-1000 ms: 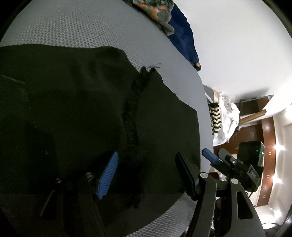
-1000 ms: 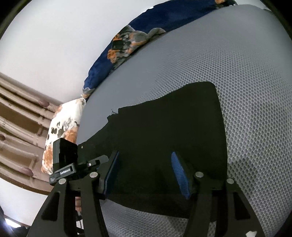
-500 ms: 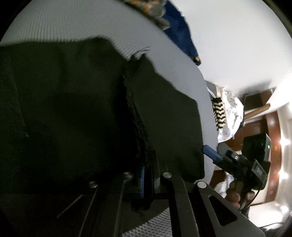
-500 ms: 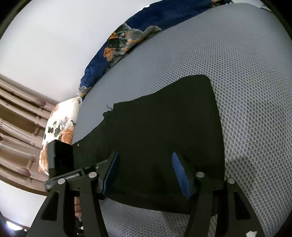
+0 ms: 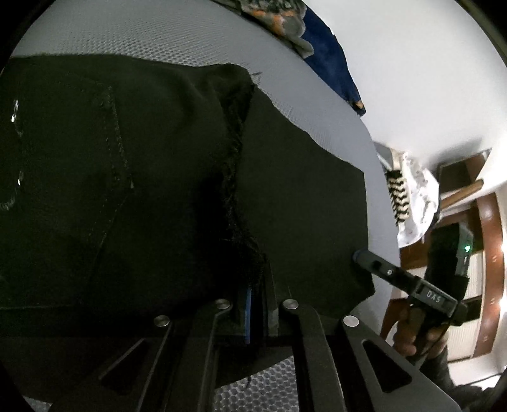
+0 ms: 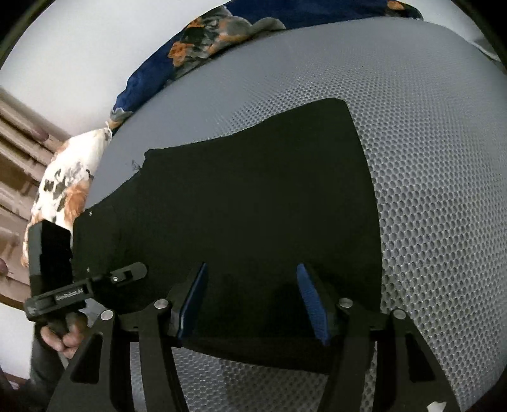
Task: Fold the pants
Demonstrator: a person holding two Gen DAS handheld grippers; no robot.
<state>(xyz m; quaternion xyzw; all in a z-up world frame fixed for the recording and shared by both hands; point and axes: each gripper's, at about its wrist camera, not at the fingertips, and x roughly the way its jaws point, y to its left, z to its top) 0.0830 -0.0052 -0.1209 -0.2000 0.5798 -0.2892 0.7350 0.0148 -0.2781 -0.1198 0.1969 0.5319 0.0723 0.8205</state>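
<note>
Jaws: left gripper (image 5: 256,301) pinches black pants (image 6: 253,206) (frayed seam); right gripper (image 6: 252,298) gapes.

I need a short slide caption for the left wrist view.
Left gripper shut on the black pants at their frayed edge, on a grey mesh mattress.

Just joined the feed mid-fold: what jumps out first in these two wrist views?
The black pants dominate, spread across the grey mesh mattress. The left gripper is shut on the pants at their near edge by the frayed seam, while the right gripper hangs open over the other end. A blue floral blanket lies bunched along the far edge by the wall.
</note>
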